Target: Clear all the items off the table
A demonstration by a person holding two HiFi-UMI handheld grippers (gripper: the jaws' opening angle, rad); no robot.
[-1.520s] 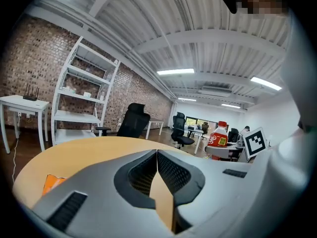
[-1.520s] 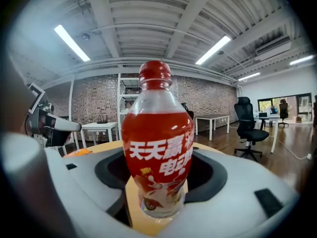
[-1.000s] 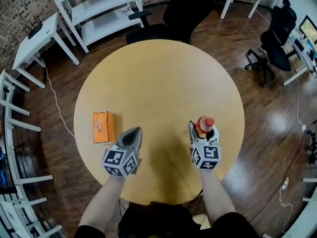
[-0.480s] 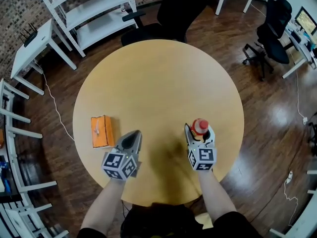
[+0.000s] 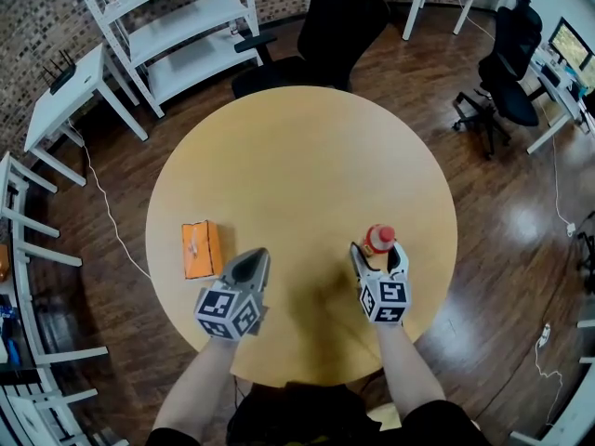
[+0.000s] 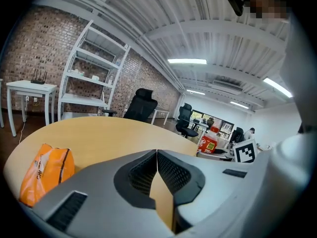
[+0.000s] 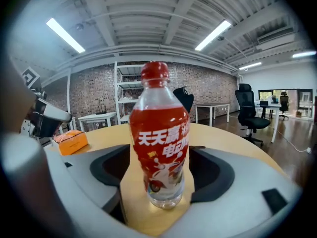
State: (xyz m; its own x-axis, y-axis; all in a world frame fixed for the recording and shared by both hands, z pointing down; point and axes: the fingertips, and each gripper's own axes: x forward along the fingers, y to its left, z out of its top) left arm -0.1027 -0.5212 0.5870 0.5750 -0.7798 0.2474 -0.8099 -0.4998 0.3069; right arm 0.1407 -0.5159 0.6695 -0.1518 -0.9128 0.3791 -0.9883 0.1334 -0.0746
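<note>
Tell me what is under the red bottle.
The round wooden table; the red bottle stands upright on its bare top. The spot right beneath its base is covered by the bottle itself.

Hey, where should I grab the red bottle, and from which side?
Grip the bottle on its labelled body, from the person's side, jaws level. It stands upright on the table and is round and widest there, narrowing toward the cap. The right gripper straddles it; its jaws have just been opening and do not touch it.
</note>
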